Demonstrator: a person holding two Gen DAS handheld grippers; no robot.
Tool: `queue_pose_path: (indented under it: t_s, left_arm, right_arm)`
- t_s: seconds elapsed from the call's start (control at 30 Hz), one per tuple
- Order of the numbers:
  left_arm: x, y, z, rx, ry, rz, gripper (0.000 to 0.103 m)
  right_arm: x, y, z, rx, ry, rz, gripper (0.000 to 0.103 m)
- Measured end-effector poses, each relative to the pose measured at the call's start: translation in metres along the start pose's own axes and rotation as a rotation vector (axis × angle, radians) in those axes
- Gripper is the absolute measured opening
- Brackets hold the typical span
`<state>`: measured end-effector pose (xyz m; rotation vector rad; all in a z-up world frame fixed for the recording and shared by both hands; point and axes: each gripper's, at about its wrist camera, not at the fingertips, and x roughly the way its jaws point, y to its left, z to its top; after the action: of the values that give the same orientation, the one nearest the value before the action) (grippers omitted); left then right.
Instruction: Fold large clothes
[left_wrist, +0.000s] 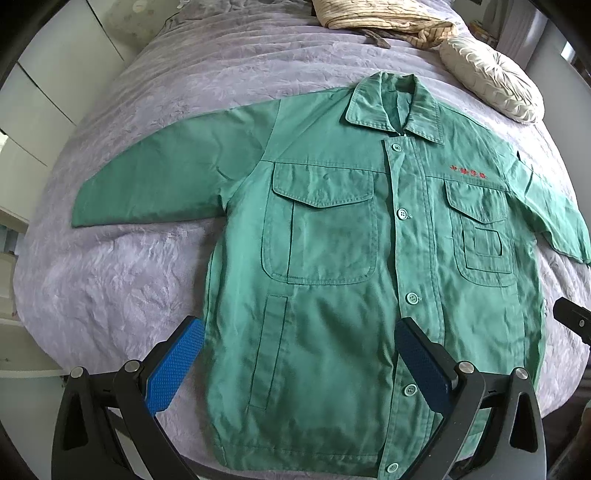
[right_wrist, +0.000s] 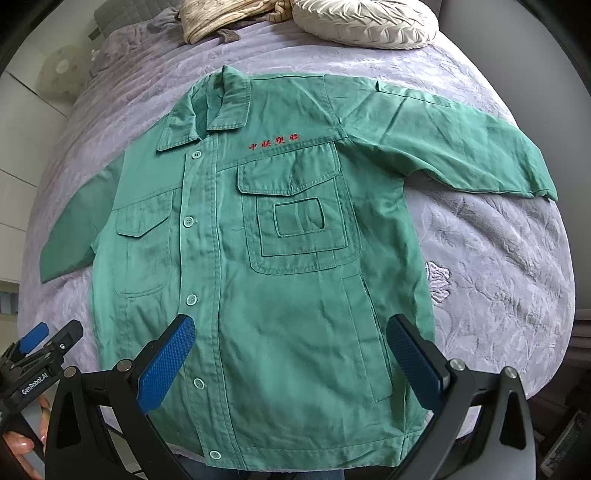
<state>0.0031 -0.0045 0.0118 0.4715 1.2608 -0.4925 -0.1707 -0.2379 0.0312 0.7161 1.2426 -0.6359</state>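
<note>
The red embroidered characters (left_wrist: 468, 172) above the green work jacket's (left_wrist: 332, 258) chest pocket are too small and blurred to read in the left wrist view. That jacket's right-hand cuff (left_wrist: 576, 251) runs out at the frame edge there. The striped cloth (right_wrist: 221, 18) and pleated cushion (right_wrist: 362, 22) at the far end of the bed (right_wrist: 498, 258) are cut off by the top edge. The right gripper (left_wrist: 572, 321) shows only as a black sliver, its jaws out of sight. A hand (right_wrist: 22, 443) is half lost at the lower left corner of the right wrist view.
</note>
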Motion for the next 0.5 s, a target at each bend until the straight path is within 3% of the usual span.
queue_pose_path:
  t_s: [0.5]
  left_arm:
    - [-0.0003,0.0001,0.0006,-0.001,0.001,-0.001,0.103]
  right_arm:
    - [-0.0003,0.0027,-0.0019,-0.007,0.006,-0.001,0.103]
